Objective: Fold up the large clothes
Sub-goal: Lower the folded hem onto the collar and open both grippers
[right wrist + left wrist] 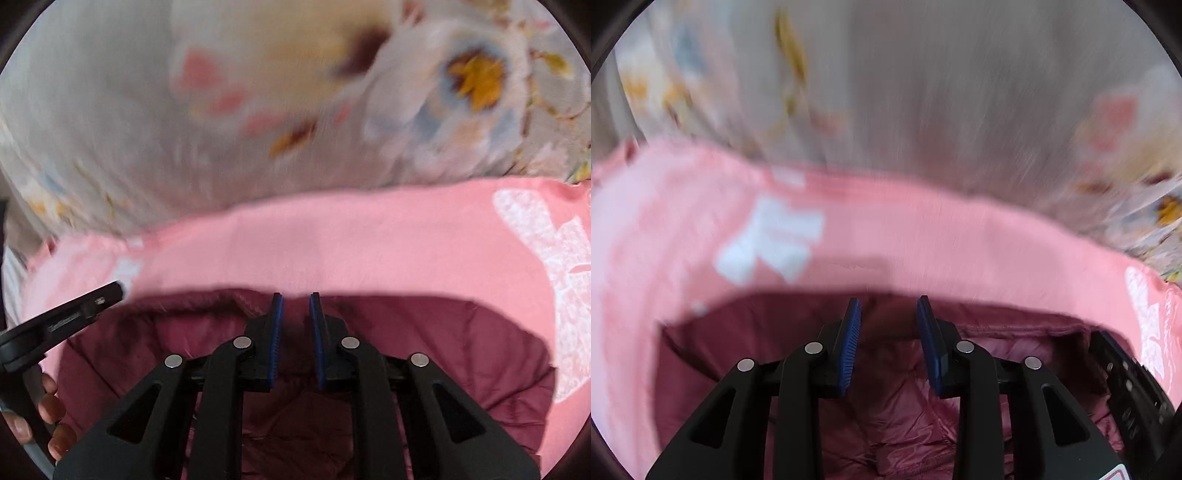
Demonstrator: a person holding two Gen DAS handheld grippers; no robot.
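Observation:
A dark maroon padded garment (897, 413) lies under both grippers, on a pink cloth with white prints (886, 236). My left gripper (888, 306) has its blue pads apart, over the garment's far edge, with nothing between them. In the right wrist view the maroon garment (424, 354) fills the lower middle on the pink cloth (369, 243). My right gripper (295, 299) has a narrow gap between its pads, at the garment's far edge, and holds nothing that I can see. Both views are blurred.
A grey floral sheet (923, 92) lies beyond the pink cloth, also in the right wrist view (258, 110). The other gripper's body shows at the right edge (1126, 380) and at the left edge (62, 317), with a hand's fingers (51, 410) below it.

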